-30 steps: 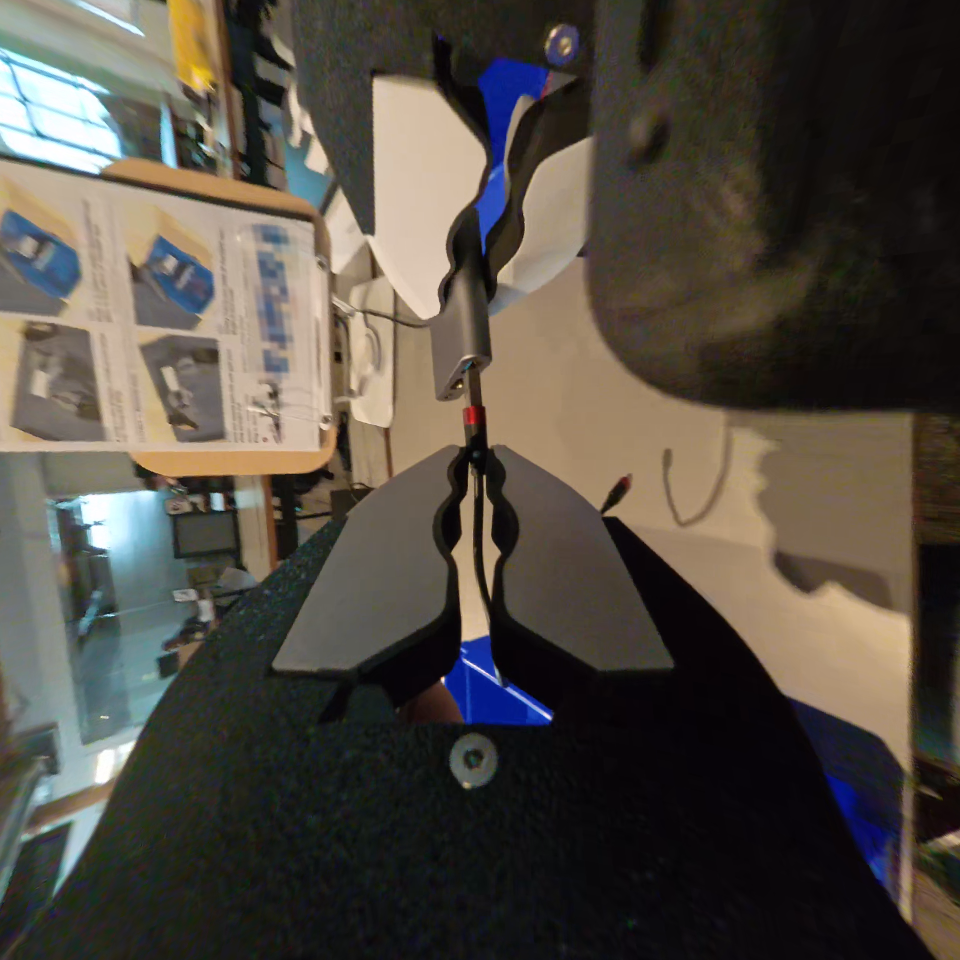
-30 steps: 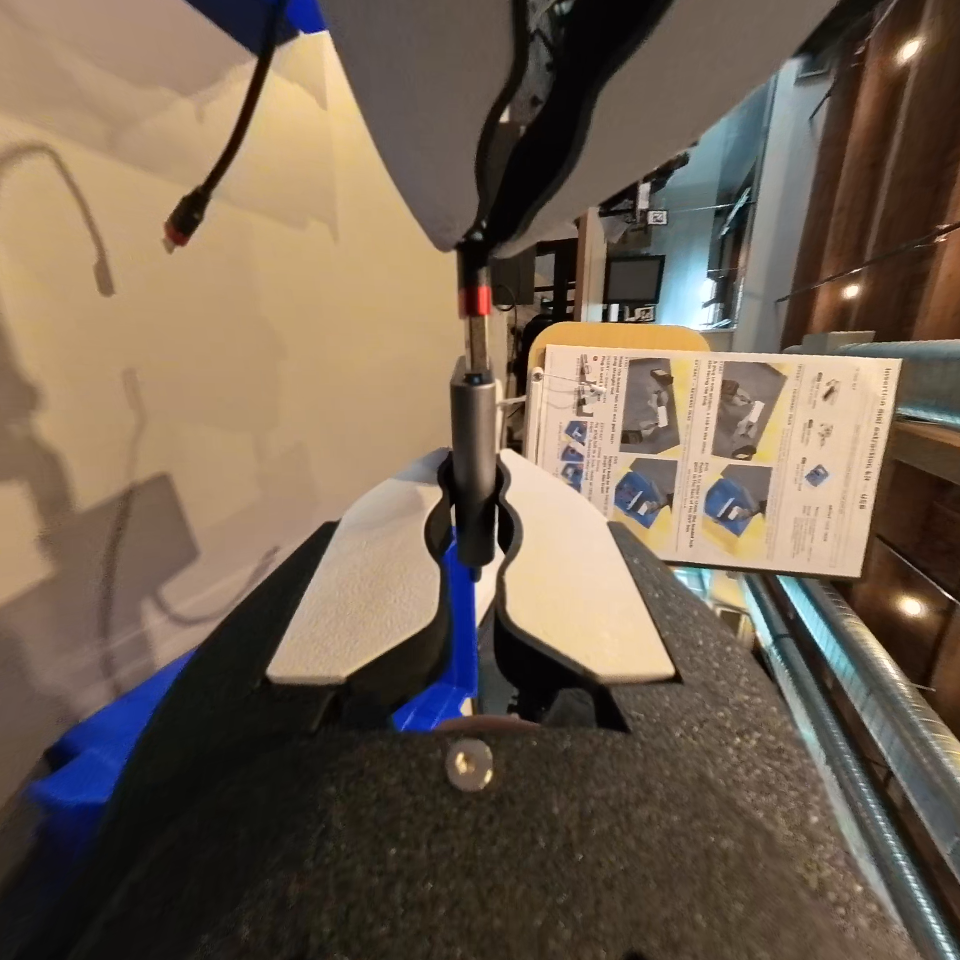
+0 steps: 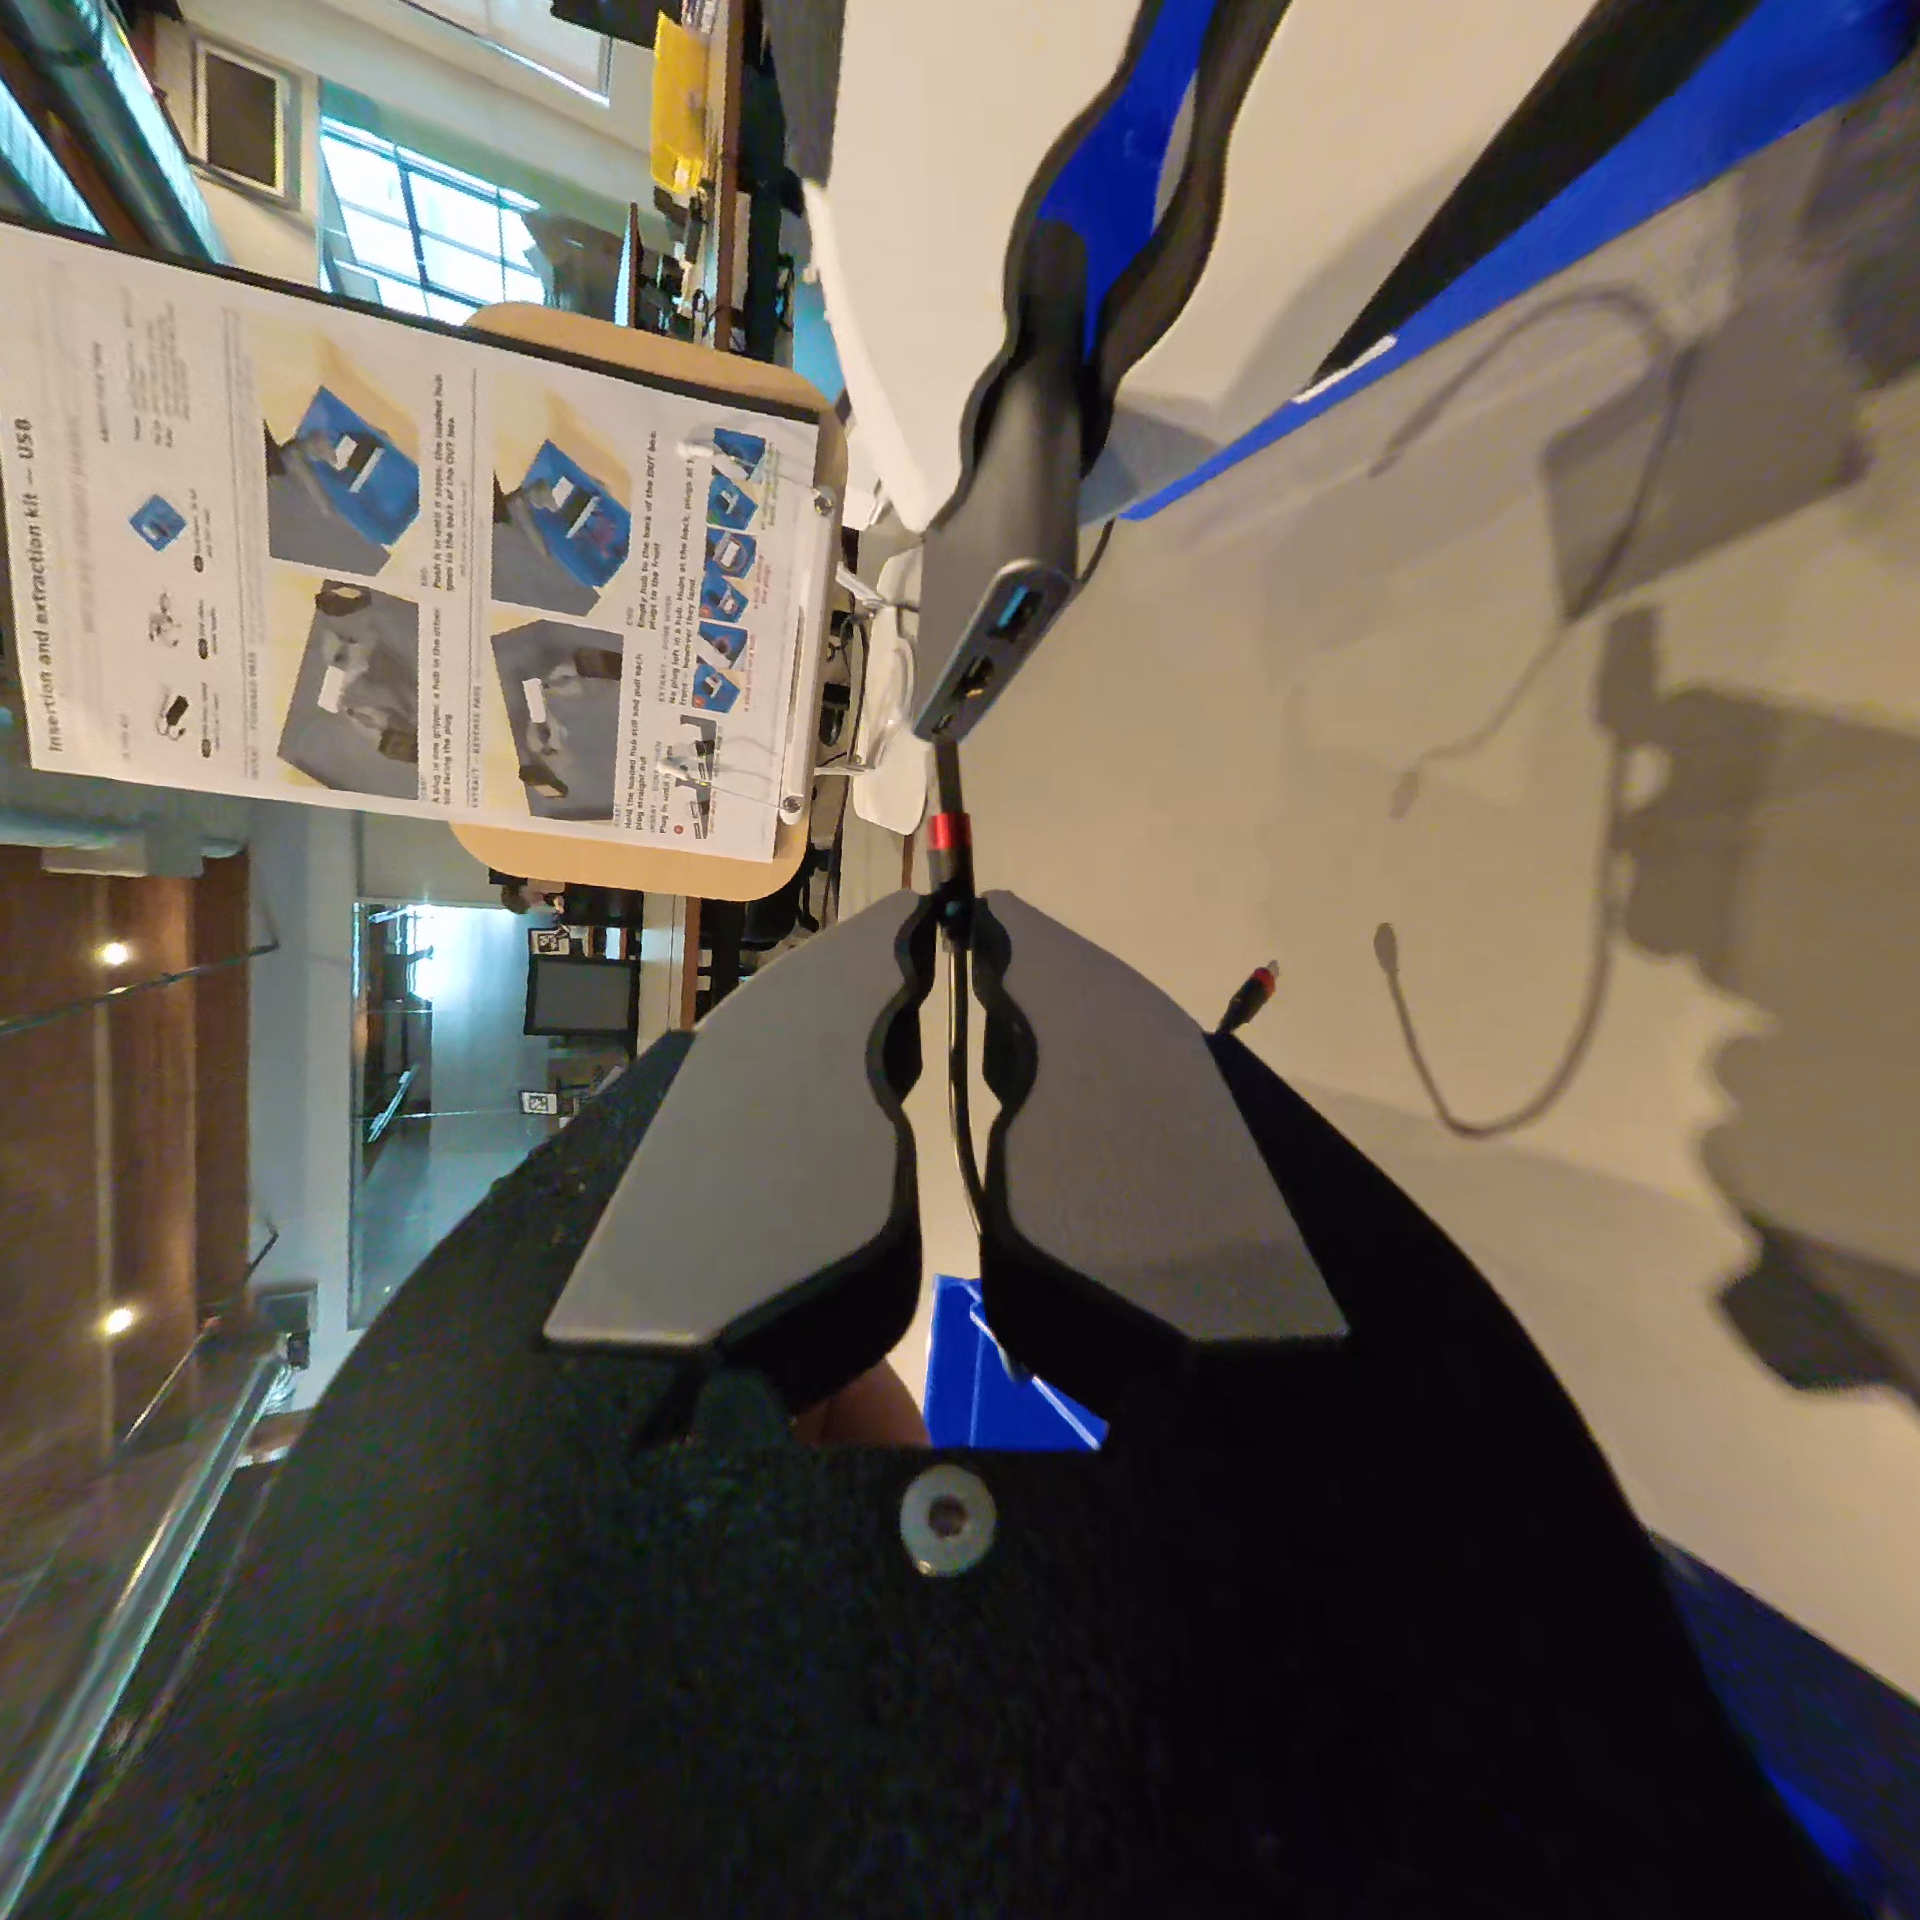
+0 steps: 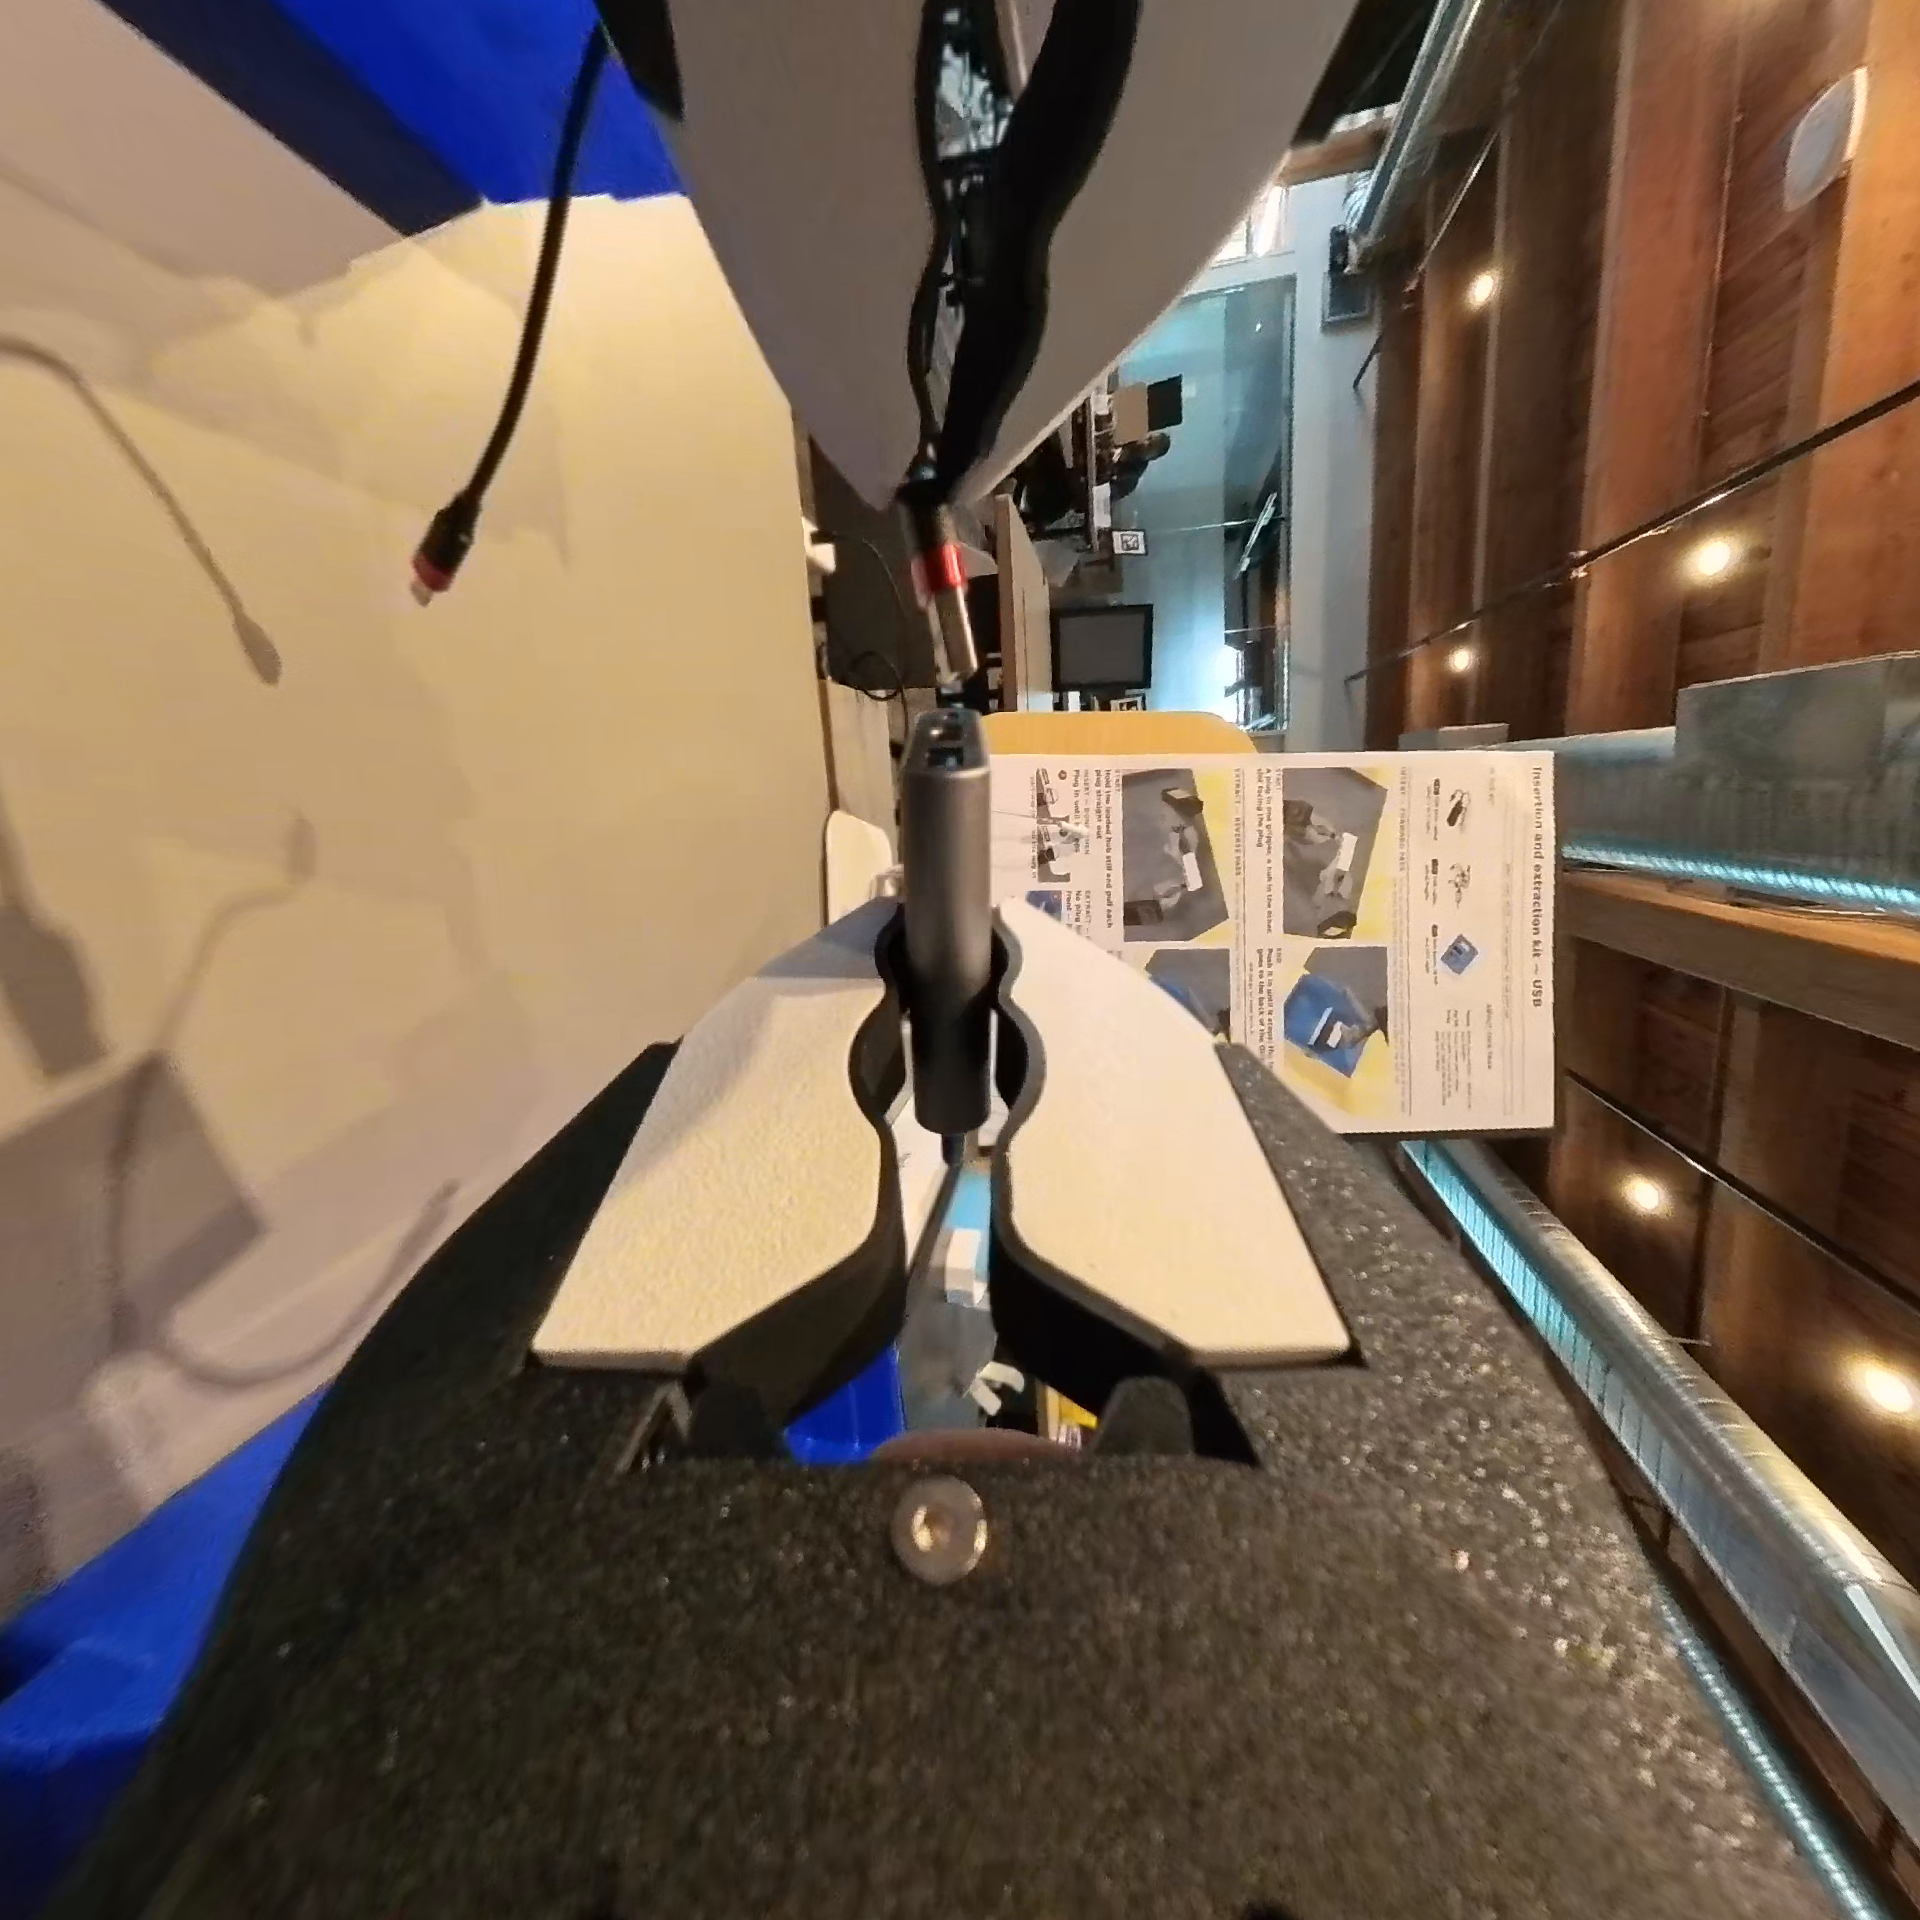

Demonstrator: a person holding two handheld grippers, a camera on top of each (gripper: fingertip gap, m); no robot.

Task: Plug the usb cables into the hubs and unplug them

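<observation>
- While the right gripper [image 4: 943,1023] clamped the grey hub [image 4: 942,914], the left gripper [image 3: 951,920] pinched the cable [image 3: 961,1101] behind its red-collared plug [image 3: 948,831].
- Plug sat just clear of the hub's port end: unplugging looked done.
- Next called for re-aligning with another port, or setting the cable on the desk [image 3: 1299,831].

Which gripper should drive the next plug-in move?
Left. The left gripper pinches the black red-collared cable plug, aimed at the slim grey metal hub, which the right gripper merely steadies.
</observation>
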